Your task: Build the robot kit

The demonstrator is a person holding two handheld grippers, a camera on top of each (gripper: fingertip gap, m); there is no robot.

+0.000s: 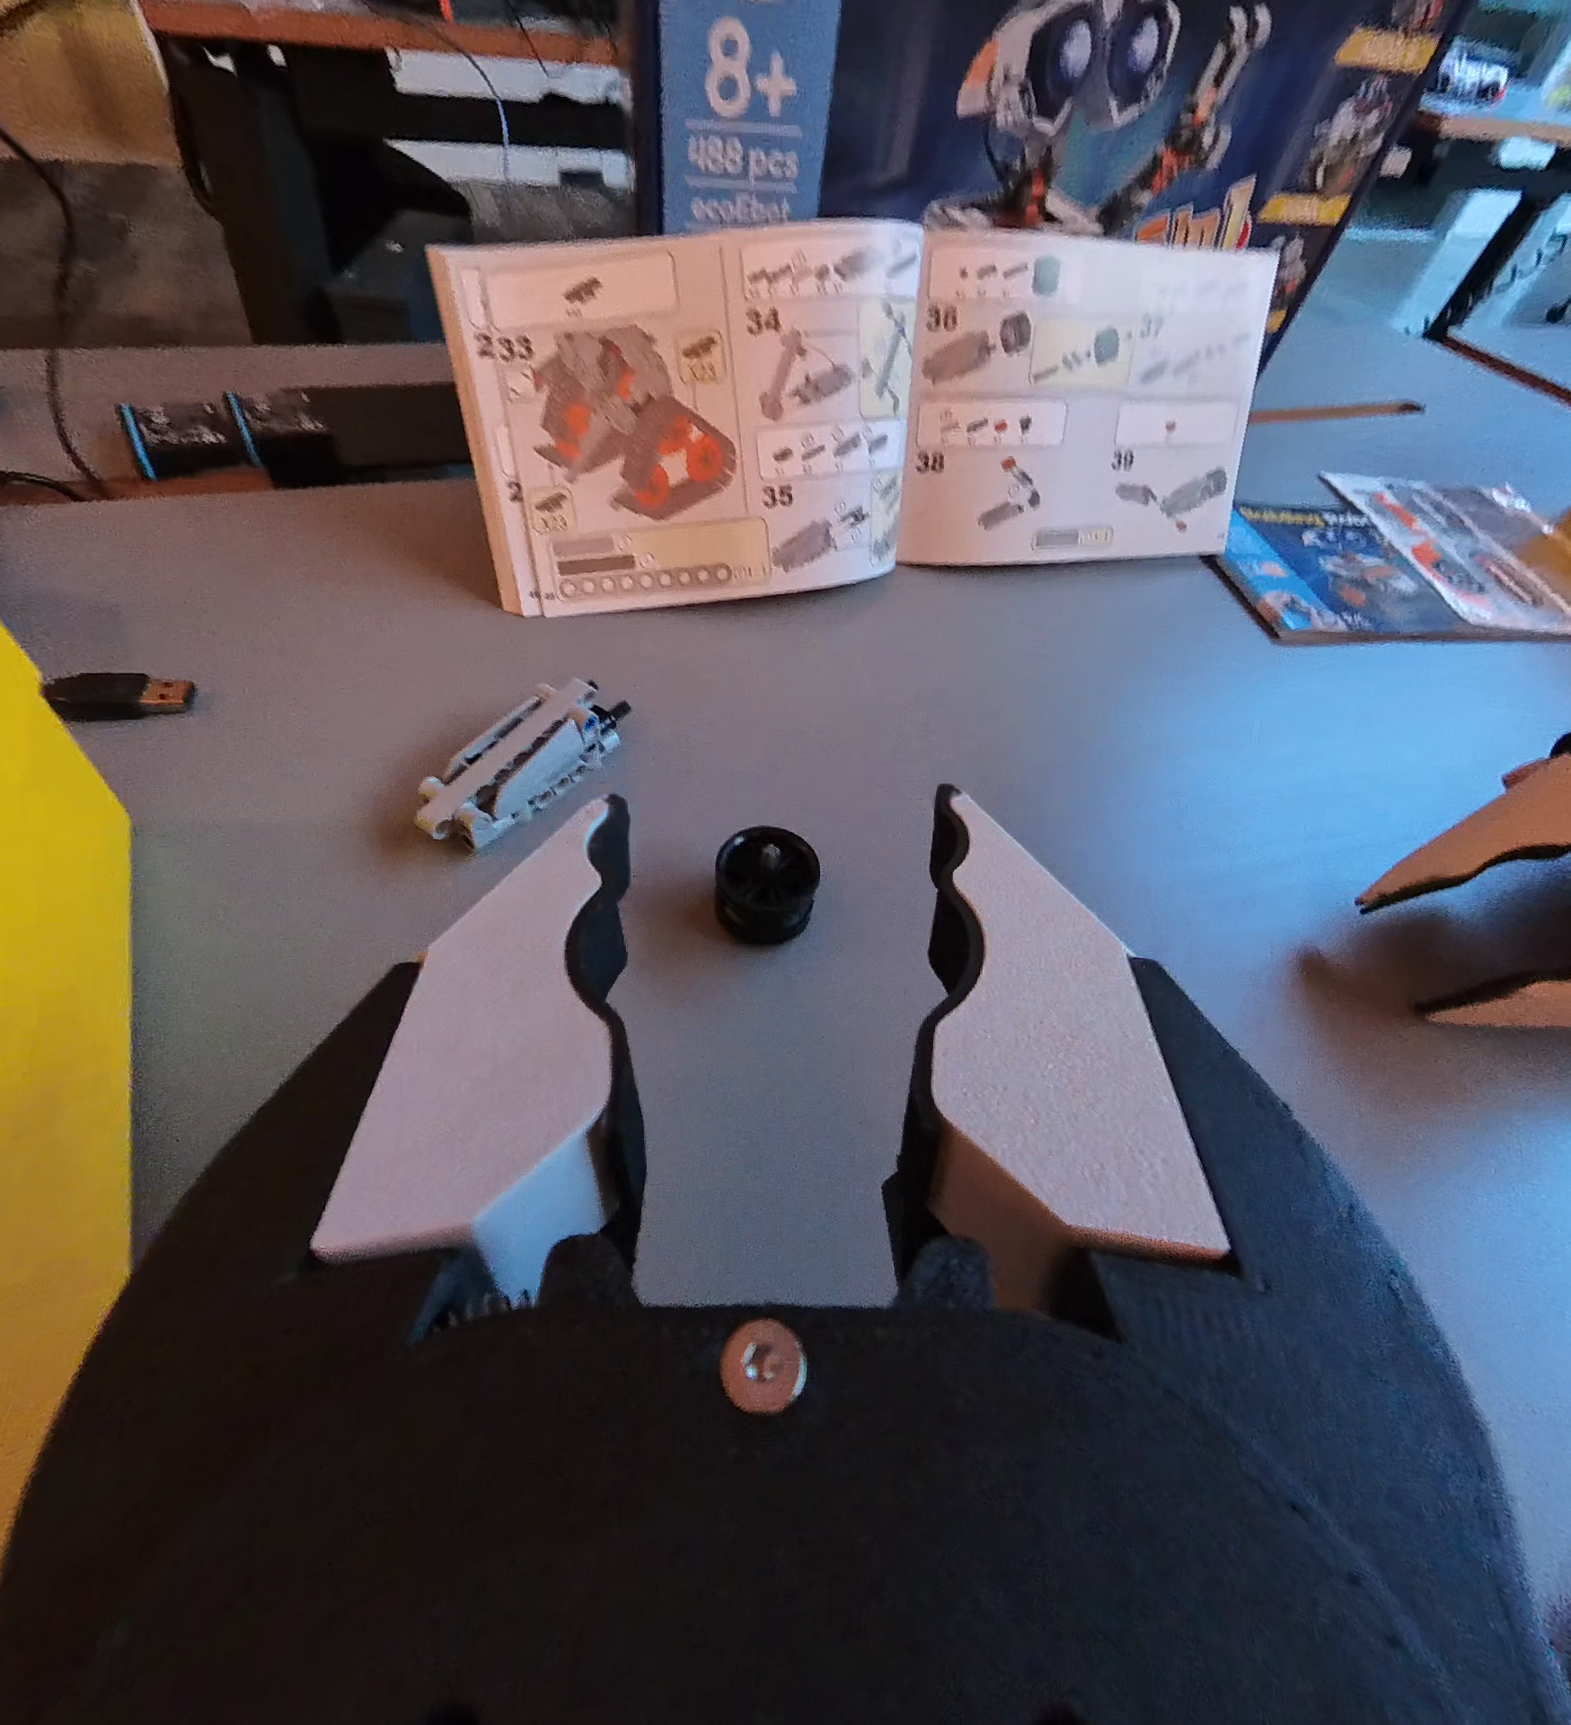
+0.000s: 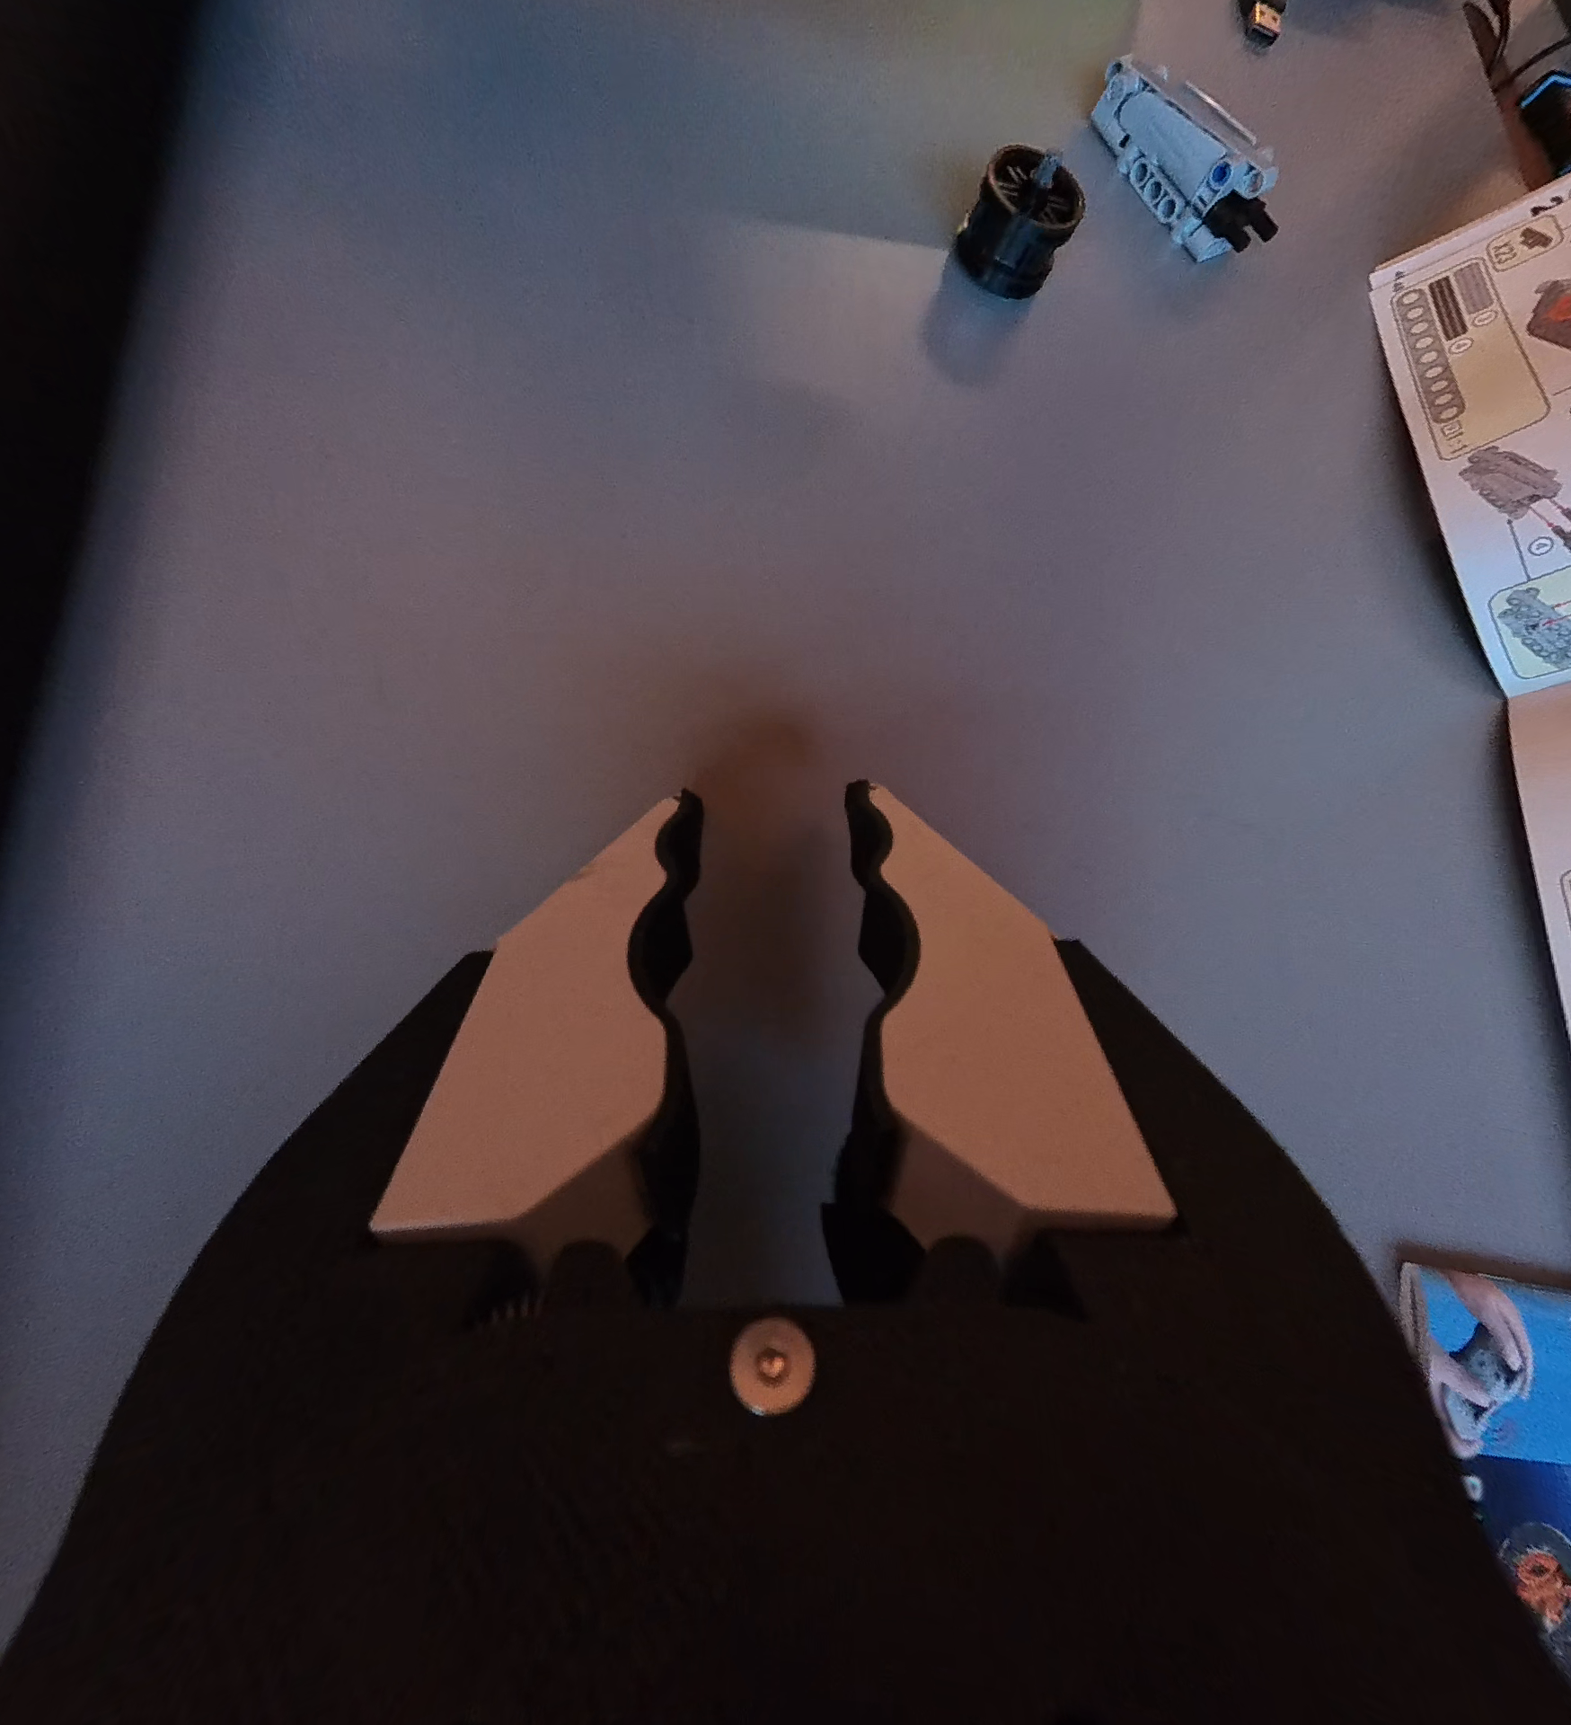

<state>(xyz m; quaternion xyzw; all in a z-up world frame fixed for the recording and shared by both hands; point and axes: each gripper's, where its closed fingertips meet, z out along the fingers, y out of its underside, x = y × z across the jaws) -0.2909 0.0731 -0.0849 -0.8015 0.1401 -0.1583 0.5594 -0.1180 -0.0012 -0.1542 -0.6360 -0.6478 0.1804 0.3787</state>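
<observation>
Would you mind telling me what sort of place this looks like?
Probably a workshop or lab desk: an open building instruction booklet propped against a kit box on a grey table, with shelving behind.

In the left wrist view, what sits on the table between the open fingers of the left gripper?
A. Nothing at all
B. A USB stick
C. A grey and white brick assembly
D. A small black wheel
D. The small black wheel stands on the grey table between the spread fingertips of the left gripper, untouched; the grey and white brick assembly lies outside its left finger, and the USB stick lies farther left.
</observation>
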